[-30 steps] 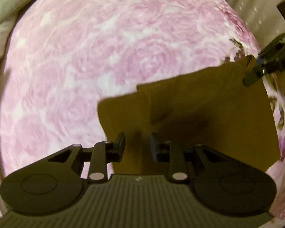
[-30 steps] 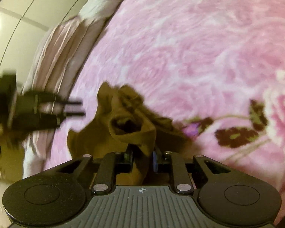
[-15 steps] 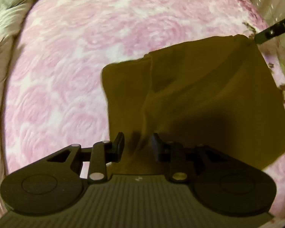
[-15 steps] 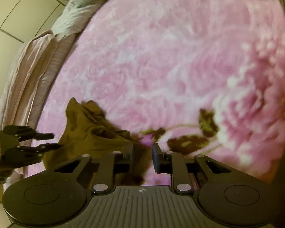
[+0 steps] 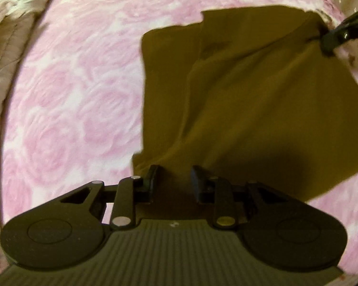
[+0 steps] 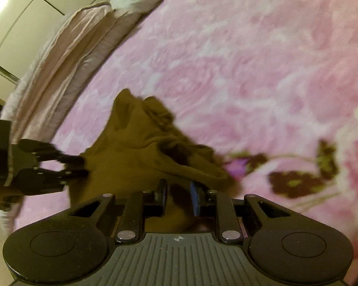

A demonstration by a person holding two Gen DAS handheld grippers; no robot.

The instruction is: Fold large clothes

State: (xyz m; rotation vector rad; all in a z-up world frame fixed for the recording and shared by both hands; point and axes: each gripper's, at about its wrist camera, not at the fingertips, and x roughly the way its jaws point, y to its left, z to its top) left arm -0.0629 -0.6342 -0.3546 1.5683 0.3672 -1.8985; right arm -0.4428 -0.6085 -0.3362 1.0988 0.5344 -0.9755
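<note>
In the left wrist view we see the olive-brown garment spread over the pink rose-patterned blanket. It reaches from our left gripper at the near side up towards the far right corner of the blanket, where the tip of the right gripper sits at its far corner. Compared with a second ago the cloth covers much more of the picture and lies flatter and wider, and the far gripper has moved out to the edge of the frame, so we judge that the garment is being stretched out for a fold. The left jaws stand a little apart with the hem of the cloth between them, and we cannot tell whether the pads still press on it. In the right wrist view the garment is bunched in folds just before the right gripper, whose jaws are also slightly apart. A second ago a thick roll of cloth was clearly clamped there. Now the fabric passes under and between the fingers, and whether it is gripped we cannot tell. The left gripper touches the cloth edge near the left side of the blanket. Beyond it lie pale pillows. We think the spreading step is nearly done.
</note>
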